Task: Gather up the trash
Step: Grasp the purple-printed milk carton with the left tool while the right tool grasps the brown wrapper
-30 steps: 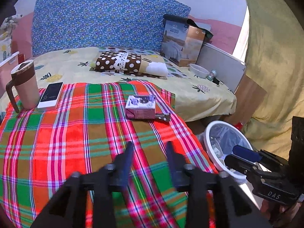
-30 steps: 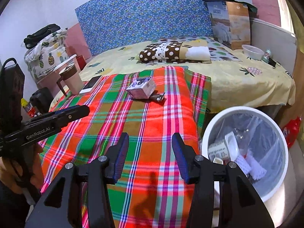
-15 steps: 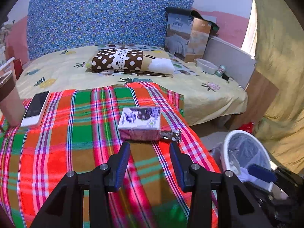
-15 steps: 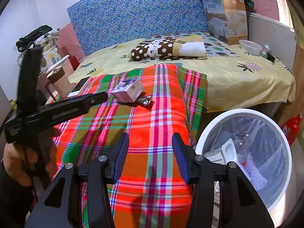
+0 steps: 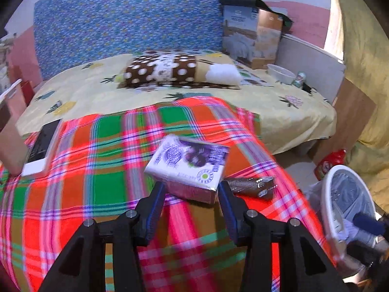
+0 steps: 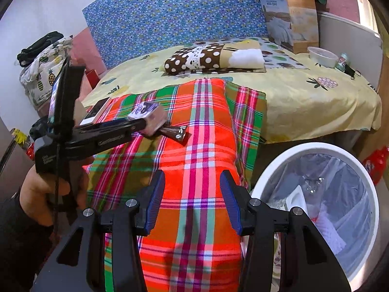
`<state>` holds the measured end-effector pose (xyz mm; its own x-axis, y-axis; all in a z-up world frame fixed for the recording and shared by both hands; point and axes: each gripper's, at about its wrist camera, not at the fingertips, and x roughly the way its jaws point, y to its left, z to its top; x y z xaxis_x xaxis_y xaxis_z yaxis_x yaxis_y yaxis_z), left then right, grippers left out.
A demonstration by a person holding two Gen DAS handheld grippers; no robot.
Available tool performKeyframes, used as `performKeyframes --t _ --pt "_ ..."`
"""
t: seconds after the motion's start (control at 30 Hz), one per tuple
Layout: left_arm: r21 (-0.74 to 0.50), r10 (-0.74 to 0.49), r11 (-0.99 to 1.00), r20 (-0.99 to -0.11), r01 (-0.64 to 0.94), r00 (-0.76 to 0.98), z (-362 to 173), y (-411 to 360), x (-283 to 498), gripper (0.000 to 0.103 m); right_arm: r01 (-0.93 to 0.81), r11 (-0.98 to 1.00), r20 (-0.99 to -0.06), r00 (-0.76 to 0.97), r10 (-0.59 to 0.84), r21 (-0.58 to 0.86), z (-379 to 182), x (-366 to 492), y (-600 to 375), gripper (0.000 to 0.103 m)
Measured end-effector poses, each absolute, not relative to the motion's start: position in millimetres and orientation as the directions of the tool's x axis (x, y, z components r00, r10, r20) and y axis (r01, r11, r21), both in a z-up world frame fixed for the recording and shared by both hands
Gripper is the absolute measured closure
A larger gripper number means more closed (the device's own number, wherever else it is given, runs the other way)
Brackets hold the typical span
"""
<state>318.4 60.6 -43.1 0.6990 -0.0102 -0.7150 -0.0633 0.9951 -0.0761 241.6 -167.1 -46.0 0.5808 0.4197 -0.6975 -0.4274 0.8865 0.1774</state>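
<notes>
A purple-and-white carton (image 5: 188, 168) lies on the plaid blanket (image 5: 102, 160), with a brown wrapper (image 5: 252, 185) just right of it. My left gripper (image 5: 192, 194) is open, its fingertips at either side of the carton's near edge. In the right wrist view the left gripper's fingers (image 6: 114, 133) reach the carton (image 6: 148, 114) and the wrapper (image 6: 176, 132) lies beside it. My right gripper (image 6: 192, 185) is open and empty over the blanket's near end, left of the white trash bin (image 6: 323, 209), which holds some trash.
A phone (image 5: 42, 146) and a brown mug (image 5: 9, 148) sit at the blanket's left. A polka-dot pillow (image 5: 165, 70), a boxed quilt (image 5: 252, 39) and a bowl (image 5: 280, 73) lie farther back on the yellow-sheeted bed. A red bag (image 5: 329, 163) is on the floor by the bin (image 5: 347, 209).
My left gripper has moved forward across the blanket until its open fingers flank the carton. My right gripper has shifted a little left beside the bin and stays open.
</notes>
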Motion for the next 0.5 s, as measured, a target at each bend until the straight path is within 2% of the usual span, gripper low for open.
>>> performKeyframes --t 0.13,0.23,0.33,0.5 --pt "-0.085 0.057 0.982 -0.72 -0.169 0.692 -42.1 103.1 297.7 0.058 -0.445 0.878 -0.694 0.577 0.431 0.175 -44.8 242.8 -162.9 0.054" --pt "-0.133 0.049 0.971 -0.704 -0.199 0.708 -34.1 121.8 287.1 0.058 -0.459 0.871 -0.692 0.573 0.439 0.173 -44.9 244.9 -158.3 0.054" --pt "-0.176 -0.009 0.973 -0.678 -0.15 0.735 -25.7 117.9 285.9 0.05 -0.468 0.868 -0.691 0.572 0.443 0.169 -44.7 248.8 -155.1 0.054" --pt "-0.17 -0.04 0.98 -0.684 -0.107 0.728 -32.4 94.6 309.8 0.05 -0.469 0.869 -0.692 0.575 0.437 0.159 -45.1 256.1 -154.8 0.054"
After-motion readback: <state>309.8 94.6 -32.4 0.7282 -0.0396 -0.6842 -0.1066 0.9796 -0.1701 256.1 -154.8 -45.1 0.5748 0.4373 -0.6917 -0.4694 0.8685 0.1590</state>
